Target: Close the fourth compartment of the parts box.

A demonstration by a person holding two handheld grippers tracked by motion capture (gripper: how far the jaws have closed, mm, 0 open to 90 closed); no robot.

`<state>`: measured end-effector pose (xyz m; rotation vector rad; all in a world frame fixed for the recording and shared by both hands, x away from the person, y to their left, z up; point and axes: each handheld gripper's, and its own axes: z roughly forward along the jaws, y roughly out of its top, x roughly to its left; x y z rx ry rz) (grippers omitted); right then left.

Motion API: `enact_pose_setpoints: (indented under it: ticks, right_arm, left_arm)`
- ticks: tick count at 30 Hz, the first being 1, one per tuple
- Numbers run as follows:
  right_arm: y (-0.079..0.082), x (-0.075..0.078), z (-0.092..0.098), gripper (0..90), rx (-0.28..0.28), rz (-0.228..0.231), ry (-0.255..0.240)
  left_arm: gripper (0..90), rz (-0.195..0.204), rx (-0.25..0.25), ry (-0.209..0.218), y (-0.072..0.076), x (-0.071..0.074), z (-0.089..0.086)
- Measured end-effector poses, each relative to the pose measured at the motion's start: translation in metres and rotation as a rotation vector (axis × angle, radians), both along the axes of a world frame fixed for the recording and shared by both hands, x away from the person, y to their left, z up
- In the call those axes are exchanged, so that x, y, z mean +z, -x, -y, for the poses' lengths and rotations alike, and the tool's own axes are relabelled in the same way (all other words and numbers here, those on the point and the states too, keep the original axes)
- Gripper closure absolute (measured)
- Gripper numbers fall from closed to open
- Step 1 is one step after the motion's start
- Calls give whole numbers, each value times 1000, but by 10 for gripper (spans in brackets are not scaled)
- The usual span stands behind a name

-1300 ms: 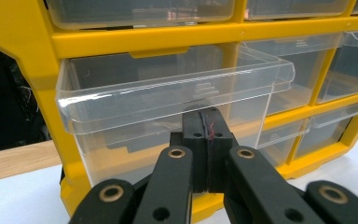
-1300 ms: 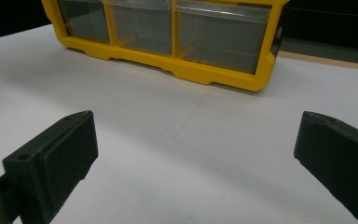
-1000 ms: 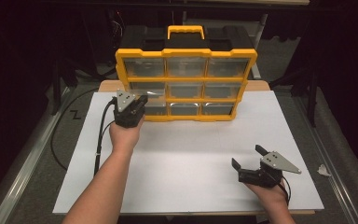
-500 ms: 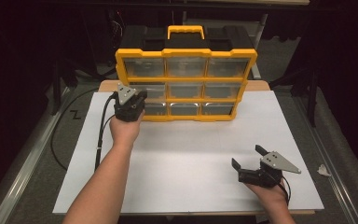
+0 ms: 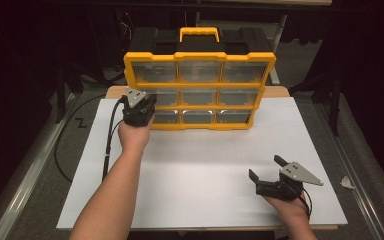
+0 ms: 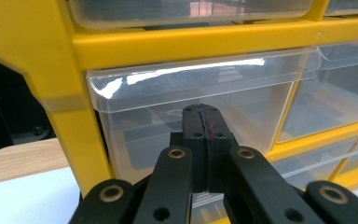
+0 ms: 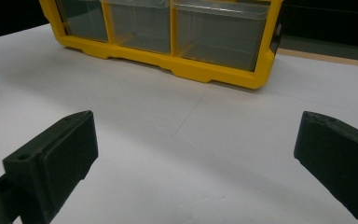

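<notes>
Jaws of the left gripper (image 6: 205, 122) are pressed closed at the middle-left drawer (image 6: 191, 116) of a yellow organizer (image 5: 200, 92) standing on the bench; right gripper (image 5: 270, 172) rests open. Pulling straight outward should prevent jamming.

Left tongs (image 5: 139, 107) moved fwd/up, now at organizer (image 5: 200, 60) mid-left drawer (image 6: 191, 102).
</notes>
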<state>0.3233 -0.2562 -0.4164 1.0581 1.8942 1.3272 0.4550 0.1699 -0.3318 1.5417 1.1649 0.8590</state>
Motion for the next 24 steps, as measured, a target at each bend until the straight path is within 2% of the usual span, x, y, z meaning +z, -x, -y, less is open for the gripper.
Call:
enact_pose_setpoints:
  ticks: [7, 13, 20, 24]
  right_arm:
    - [0, 0, -1, 9, 1, 0, 0]
    - [-1, -1, -1, 9, 4, -2, 0]
    - [-2, -2, -2, 9, 6, -8, 2]
    - [-1, -2, -4, 9, 11, -7, 9]
  left_arm:
    - [899, 1, 6, -2, -5, 3, 1]
    - [898, -6, -3, 3, -3, 1, 2]
    - [898, 7, -36, 3, 11, -2, 3]
    - [899, 1, -52, 1, 22, -7, 0]
